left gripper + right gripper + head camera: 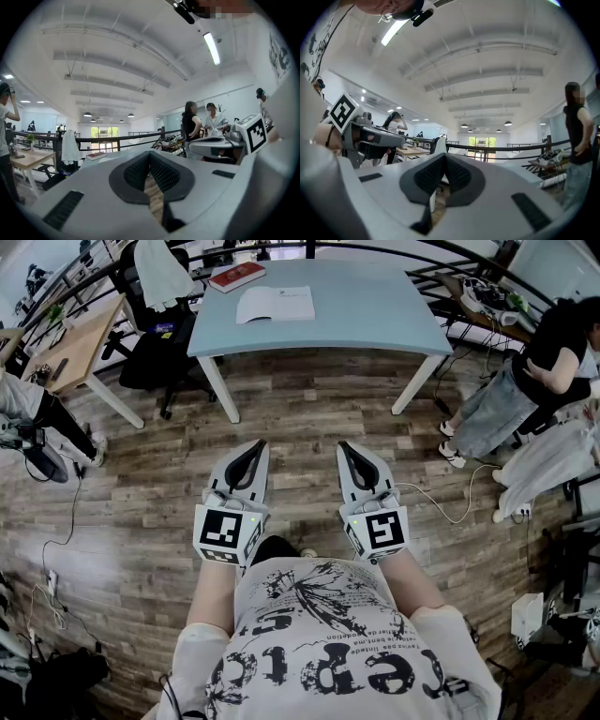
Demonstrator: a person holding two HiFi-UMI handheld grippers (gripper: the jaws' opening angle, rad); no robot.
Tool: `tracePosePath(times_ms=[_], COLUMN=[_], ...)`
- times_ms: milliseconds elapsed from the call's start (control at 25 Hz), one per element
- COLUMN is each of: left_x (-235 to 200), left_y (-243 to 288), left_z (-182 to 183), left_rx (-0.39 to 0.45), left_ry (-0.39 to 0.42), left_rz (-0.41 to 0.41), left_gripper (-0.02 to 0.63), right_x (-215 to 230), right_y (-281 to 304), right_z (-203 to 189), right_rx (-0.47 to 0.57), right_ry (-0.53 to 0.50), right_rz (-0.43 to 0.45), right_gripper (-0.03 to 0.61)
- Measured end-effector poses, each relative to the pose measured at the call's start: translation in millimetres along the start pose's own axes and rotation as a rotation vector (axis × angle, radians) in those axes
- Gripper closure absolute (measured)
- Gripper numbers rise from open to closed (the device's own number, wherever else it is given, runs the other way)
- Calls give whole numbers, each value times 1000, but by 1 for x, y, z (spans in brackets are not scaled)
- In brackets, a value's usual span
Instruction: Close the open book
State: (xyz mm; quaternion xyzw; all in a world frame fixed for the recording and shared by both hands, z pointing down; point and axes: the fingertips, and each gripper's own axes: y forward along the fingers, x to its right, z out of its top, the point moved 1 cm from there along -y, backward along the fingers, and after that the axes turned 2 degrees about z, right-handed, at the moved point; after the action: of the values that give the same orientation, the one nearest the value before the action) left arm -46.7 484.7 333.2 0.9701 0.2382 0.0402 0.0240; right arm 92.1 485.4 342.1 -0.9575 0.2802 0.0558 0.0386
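The grey left tongs (253, 448) are pressed fully together with nothing between them; the grey right tongs (345, 448) are likewise closed and empty; both point level, side by side, above the brown wood-plank floor (300, 413); well ahead stands the pale blue rectangular table (375, 320); on it lies the open white paper book (275, 304), pages up; a closed red book (236, 276) sits near it, by the table's far left corner.
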Motion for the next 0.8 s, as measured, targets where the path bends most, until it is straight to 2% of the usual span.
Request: tracePosePath(times_ms=[400, 640, 800], left_x=[-1, -8, -22], left_y=[18, 25, 34], left_z=[-9, -14, -25], left_rx=[-15, -33, -54], left_ry=[-26, -37, -43], left_rz=[4, 22, 27], left_gripper=[597, 597, 597], right_x=[16, 26, 28], right_y=[10, 16, 32], right_z=[-11, -19, -30], right_rx=[-27, -40, -59], right_ry=[9, 68, 54], right_rz=[-2, -20, -22], right_gripper=[571, 568, 568])
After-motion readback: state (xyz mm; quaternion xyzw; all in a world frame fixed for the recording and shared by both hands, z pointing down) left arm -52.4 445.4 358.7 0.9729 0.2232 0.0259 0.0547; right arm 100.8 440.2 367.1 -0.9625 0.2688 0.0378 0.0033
